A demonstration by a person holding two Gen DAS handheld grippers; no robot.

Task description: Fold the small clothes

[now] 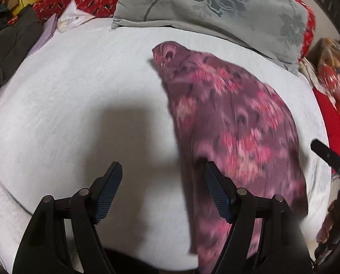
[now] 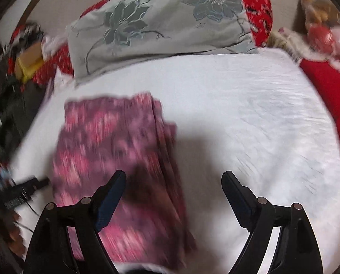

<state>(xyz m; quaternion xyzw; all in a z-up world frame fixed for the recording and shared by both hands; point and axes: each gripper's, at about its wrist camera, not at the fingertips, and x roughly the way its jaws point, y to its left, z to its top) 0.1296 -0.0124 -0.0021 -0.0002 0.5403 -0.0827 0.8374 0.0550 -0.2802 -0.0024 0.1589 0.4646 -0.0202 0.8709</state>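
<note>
Both claws are spread apart and empty: my left gripper [image 1: 163, 175] and right gripper [image 2: 173, 183] hang above the white textured bed sheet [image 1: 78, 86], neither touching cloth. One pink-and-purple floral-print fabric garment [image 1: 233, 123] lies flat on the sheet, below the grey flower-embroidered pillow [image 1: 206, 2]. It looks already folded at least once; layered edges run along one side in the right wrist view. Both views are blurred, so fine creases are unreadable. I judge I'm between folds. Next move calls for pinching a near edge or corner and carrying it across. Garment sits under my left claw's right finger and mostly to its right; in the right view it sits beneath the left finger and further left, with bare sheet under the right finger.
</note>
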